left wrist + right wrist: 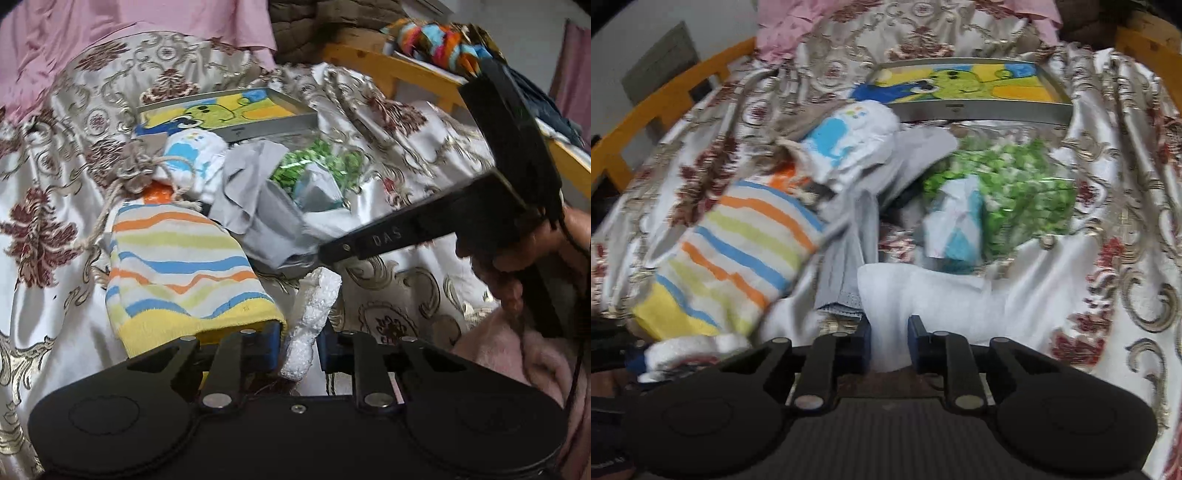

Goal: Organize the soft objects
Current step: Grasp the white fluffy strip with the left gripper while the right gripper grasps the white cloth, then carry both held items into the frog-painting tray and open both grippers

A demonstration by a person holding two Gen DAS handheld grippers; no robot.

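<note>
My left gripper (298, 345) is shut on a white foam piece (312, 317) that sticks up between its blue pads. A striped sock (177, 269) lies just left of it. My right gripper (889, 341) is shut on a white cloth (923, 291) and its fingers show in the left wrist view (373, 242), touching a grey cloth (258, 206). Behind lie a white and blue sock (195, 158), a green patterned bag (1015, 184) and a grey tray (236, 110) with a cartoon-printed mat. The striped sock (738, 251) and the foam piece (687, 350) also show in the right wrist view.
Everything lies on a bed with a cream and maroon floral cover (55, 184). A yellow wooden bed rail (406, 70) runs at the back right, with colourful fluffy things (436, 40) behind it. Pink fabric (110, 26) lies at the back left.
</note>
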